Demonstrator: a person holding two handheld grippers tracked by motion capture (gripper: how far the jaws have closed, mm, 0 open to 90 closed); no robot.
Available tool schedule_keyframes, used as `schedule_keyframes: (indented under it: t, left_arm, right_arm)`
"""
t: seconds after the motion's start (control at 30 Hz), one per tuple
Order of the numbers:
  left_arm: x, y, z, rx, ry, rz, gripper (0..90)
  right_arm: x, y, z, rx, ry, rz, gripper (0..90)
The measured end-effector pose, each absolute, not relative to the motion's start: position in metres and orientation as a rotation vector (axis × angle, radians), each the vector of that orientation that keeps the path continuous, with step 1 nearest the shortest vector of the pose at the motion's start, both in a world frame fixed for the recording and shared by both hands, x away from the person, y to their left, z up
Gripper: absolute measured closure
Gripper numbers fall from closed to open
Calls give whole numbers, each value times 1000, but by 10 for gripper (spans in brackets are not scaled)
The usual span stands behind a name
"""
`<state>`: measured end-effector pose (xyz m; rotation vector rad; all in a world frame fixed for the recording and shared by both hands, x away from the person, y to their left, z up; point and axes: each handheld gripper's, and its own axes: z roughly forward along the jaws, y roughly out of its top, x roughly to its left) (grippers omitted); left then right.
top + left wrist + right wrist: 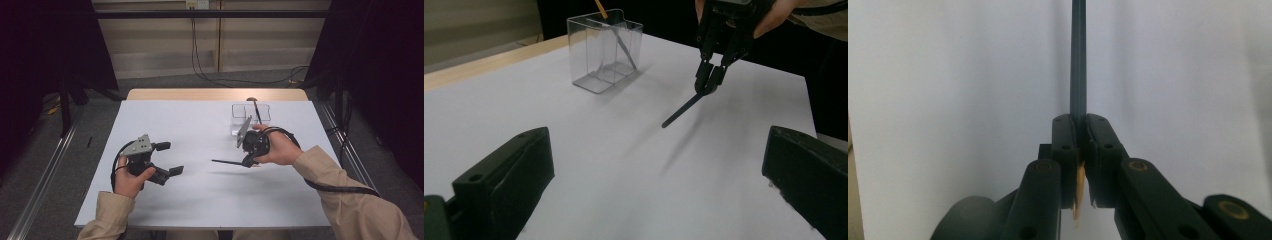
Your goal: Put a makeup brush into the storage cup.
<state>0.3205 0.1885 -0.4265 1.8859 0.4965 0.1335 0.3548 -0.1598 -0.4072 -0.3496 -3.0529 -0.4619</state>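
On the white table [200, 200], the container [250, 116] at upper right holds one pencil [257, 111]; the right gripper [248, 161], clamped on a second pencil [227, 162], has yet to deliver it, while the left gripper [170, 158] waits wide open and empty.

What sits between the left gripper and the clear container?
Only bare white table. The high view shows nothing between left gripper and clear container; the pencil in the right gripper hangs off to the side.

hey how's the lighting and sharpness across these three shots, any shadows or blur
High view: dim, dark surround, soft shadow under the pencil. Left gripper view: its own near jaws are soft, the clear container and right gripper sharper. Right gripper view: the near jaws blur, and the white table looks evenly lit.
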Motion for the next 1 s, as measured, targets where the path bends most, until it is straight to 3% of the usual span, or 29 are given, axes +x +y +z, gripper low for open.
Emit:
schedule_keyframes:
  t: [0.53,1.0]
  left_arm:
    - [337,161,-416,2063,524,46,1]
    - [344,135,-409,2283,474,61,89]
  right_arm:
    - [348,-148,-403,-273,-3051,-468,841]
    - [344,-140,-401,-231,-3047,-456,841]
